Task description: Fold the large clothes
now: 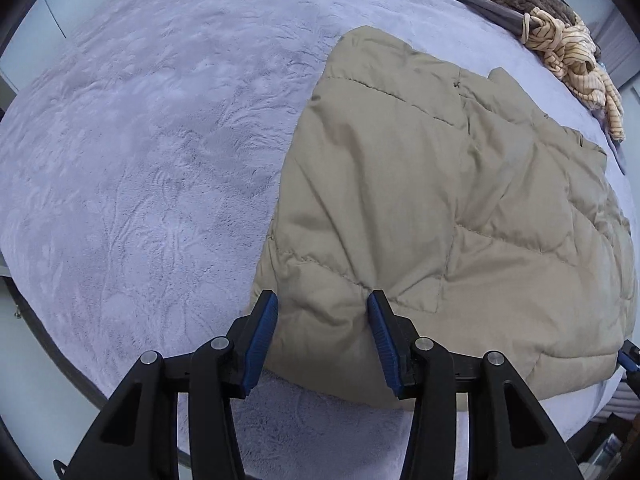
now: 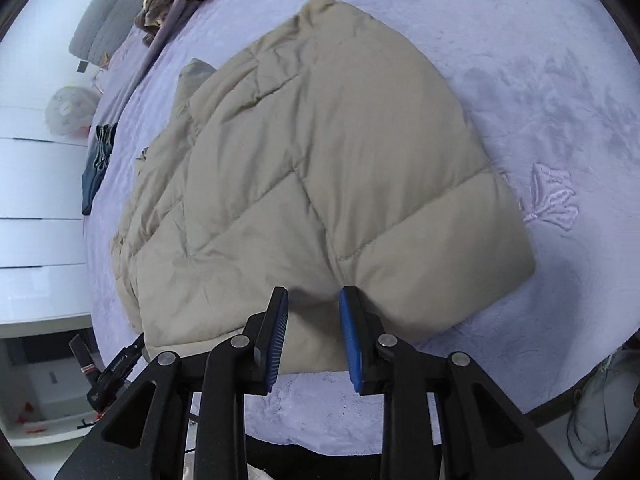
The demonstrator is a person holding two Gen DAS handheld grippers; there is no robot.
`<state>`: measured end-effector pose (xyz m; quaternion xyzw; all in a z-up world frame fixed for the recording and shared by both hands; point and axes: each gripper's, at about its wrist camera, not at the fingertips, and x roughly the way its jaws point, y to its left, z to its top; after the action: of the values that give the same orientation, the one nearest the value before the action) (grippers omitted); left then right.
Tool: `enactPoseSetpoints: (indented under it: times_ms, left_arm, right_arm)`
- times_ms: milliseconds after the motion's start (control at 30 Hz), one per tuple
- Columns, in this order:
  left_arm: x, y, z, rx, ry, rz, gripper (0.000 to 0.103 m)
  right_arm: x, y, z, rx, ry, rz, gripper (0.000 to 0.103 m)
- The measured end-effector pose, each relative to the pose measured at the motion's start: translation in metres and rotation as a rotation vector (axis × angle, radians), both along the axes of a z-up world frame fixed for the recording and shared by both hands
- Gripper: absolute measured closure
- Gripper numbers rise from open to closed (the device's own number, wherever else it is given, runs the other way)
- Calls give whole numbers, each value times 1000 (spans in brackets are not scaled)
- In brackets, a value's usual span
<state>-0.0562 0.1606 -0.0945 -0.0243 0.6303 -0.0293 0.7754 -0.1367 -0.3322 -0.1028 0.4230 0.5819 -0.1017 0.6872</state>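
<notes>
Lying across the lilac plush bedcover, the beige quilted puffer jacket spreads ahead of both grippers, its near hem running between each pair of blue pads. The left gripper stands with its jaws spread wide, the padded hem bulging into the gap between them, not pinched. The right gripper also stands parted, jaws somewhat closer together, its tips pressing into the jacket edge where the fabric dimples. I cannot tell whether the pads grip anything. Far beyond the left jaws, a striped tan garment lies bunched at the bed's edge. Off to the left of the right jaws, folded dark jeans rest near the bedcover's border.
</notes>
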Motion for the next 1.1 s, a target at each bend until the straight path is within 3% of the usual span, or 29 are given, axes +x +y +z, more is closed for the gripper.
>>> enactPoseSetpoints:
  times_ms: [233, 400, 467, 500, 833, 933, 1033, 1100]
  left_arm:
    - [-22, -8, 34, 27, 1, 9, 54]
    - [-42, -14, 56, 27, -18, -12, 52]
    - [-45, -16, 60, 25, -30, -17, 6]
    - [-45, -16, 64, 26, -51, -17, 3]
    - [-11, -9, 65, -20, -63, -136, 3]
    - [4, -2, 62, -35, -49, -162, 3]
    - [20, 2, 54, -45, -30, -198, 3]
    - [29, 2, 50, -51, -18, -222, 3]
  right_arm:
    - [-25, -2, -3, 44, -19, -33, 72]
    - [-34, 6, 11, 30, -36, 10, 68]
    - [-31, 15, 17, 19, -44, 30, 61]
    - [-30, 19, 20, 18, -48, 36, 61]
    - [8, 68, 33, -12, -53, 43, 53]
    - [26, 91, 37, -33, -47, 75, 33]
    - [43, 113, 42, -58, -49, 100, 30]
    - [54, 127, 41, -65, -49, 113, 19]
